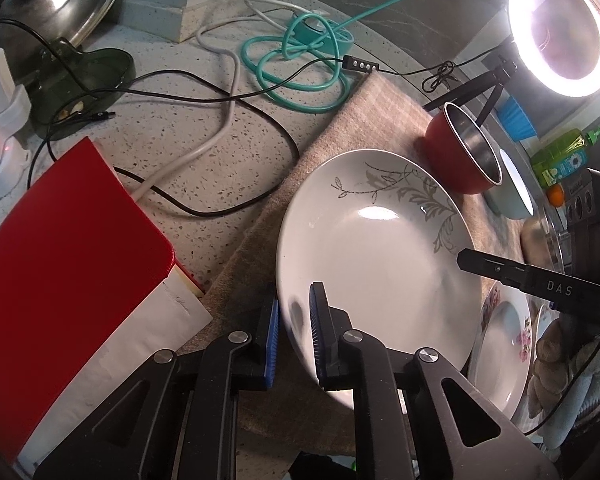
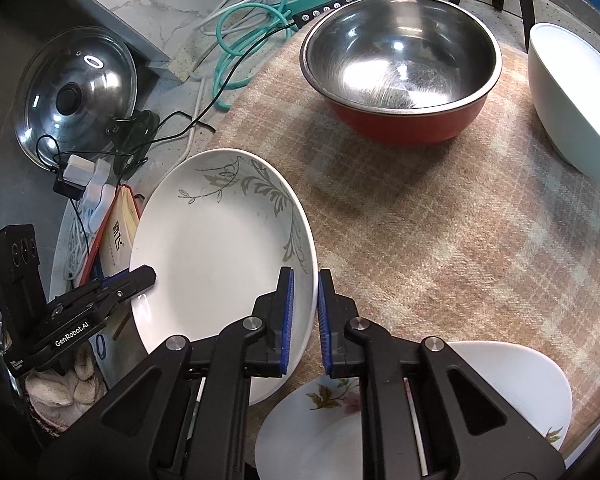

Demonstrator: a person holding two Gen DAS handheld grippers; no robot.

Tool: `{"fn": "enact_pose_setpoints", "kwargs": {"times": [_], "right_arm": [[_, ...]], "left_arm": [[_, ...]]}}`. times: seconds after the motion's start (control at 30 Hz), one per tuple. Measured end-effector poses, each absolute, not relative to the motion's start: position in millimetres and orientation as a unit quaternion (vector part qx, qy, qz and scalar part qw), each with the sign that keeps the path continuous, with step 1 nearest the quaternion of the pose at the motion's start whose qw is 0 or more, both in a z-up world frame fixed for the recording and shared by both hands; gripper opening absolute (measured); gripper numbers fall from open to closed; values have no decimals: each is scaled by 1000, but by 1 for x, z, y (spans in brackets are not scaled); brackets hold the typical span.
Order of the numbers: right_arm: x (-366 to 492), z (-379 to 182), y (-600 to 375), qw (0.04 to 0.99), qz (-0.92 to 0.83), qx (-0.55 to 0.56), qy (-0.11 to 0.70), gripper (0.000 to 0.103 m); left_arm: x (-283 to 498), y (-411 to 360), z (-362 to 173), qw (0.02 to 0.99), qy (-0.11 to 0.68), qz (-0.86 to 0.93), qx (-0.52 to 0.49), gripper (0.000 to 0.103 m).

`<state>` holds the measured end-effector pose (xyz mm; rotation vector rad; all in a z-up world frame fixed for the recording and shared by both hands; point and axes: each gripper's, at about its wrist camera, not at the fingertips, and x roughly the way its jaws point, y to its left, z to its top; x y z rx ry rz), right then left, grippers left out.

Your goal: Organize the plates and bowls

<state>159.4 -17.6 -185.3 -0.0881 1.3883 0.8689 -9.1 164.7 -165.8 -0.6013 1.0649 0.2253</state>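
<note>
The white ceramic plate with a grey leaf pattern [image 1: 376, 248] is held up off the beige plaid cloth [image 2: 440, 240], tilted, with a gripper on each of two opposite edges. The left gripper [image 1: 294, 322] straddles the plate's rim, one blue-padded finger on each face; a small gap shows between the pads and the rim, so whether it is truly pinching cannot be told for certain, though the fingers stand close together around the edge. The right gripper [image 2: 305, 312] does the same on the opposite rim, its blue pads narrow around the plate's edge.

Below and beside the lifted plate lies a white plate with pink flowers [image 2: 332, 420], resting on the cloth, with another white plate [image 2: 512, 384] partly beneath it. Farther along the cloth stands a red bowl with a steel inside [image 2: 400, 68], and just beside it a pale white bowl [image 2: 572, 104].

Off the cloth, on the speckled counter [image 1: 160, 132], lie a coiled teal cable [image 1: 300, 64], black and white cords, a red book [image 1: 60, 248] and a glass pot lid [image 2: 76, 92]. A glowing ring light [image 1: 560, 28] stands behind the bowls.
</note>
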Motion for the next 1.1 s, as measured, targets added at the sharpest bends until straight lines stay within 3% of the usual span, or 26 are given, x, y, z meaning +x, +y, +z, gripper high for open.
{"fn": "enact_pose_setpoints", "kwargs": {"times": [0.57, 1.1], "right_arm": [[152, -149, -51, 697, 390, -10, 601, 12], [129, -136, -158, 728, 324, 48, 602, 12]], "left_arm": [[-10, 151, -126, 831, 476, 97, -270, 13], [20, 87, -115, 842, 488, 12, -230, 13]]}}
